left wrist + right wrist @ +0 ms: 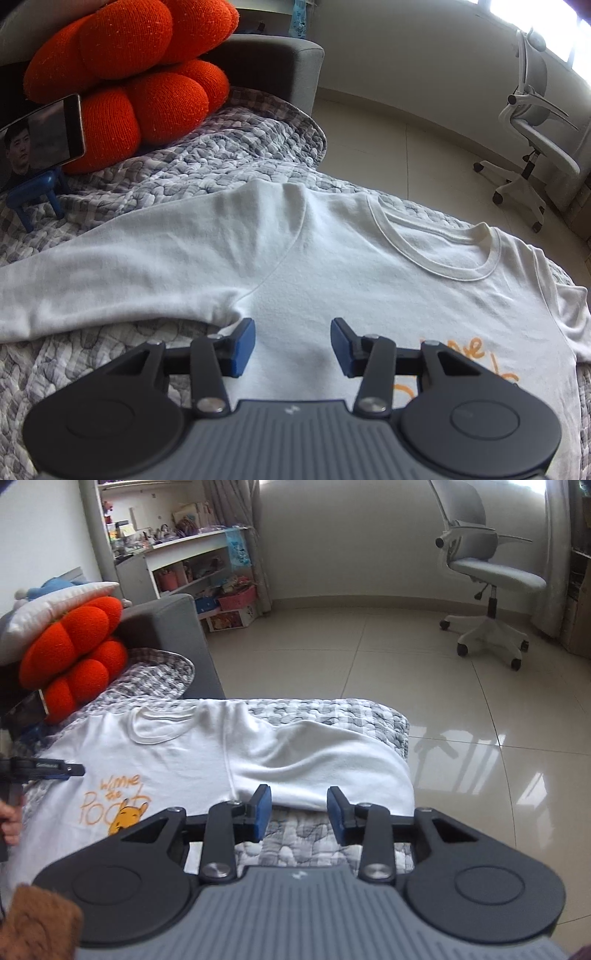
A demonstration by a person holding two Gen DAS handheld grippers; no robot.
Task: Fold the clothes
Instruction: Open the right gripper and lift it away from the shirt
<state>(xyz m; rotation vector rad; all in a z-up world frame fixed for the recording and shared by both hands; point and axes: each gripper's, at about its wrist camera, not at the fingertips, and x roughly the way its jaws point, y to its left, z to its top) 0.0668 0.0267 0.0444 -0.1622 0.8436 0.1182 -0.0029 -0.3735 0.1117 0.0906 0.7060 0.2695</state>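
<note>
Both sets of jaws were spread, nothing between the pads on either side. Left gripper [293, 347] hovered over the shirt body just inside the armpit seam; whether its pads touched the cloth, couldn't tell. Right gripper [299, 812] sat at the lower edge of the far sleeve [325, 768], with bare quilt visible in the gap between the pads, so no grab there.

White T-shirt [332, 280] lay face up and spread flat across the grey checked quilt [207, 166], collar [436, 251] pointing away from the person and orange print [114, 801] facing up. Near sleeve [110, 273] was stretched straight out sideways. Far sleeve was also out to the side, a bit rumpled, with its end draped toward the edge of the quilt.

Progress, judged from the layout: the shirt looked laid out and roughly smoothed, but zero folds were in. Both sleeves remained to be turned in, then the sides, then the length halved. Effectively step one of the fold, with the grippers positioned like a sleeve pickup was about to begin.

Surroundings: orange knot cushion [122, 70] and a phone on a blue stand [40, 144] at the head end, beside the near sleeve but apart from it. White office chair [487, 576] stood on the tiled floor [369, 657], well apart.
</note>
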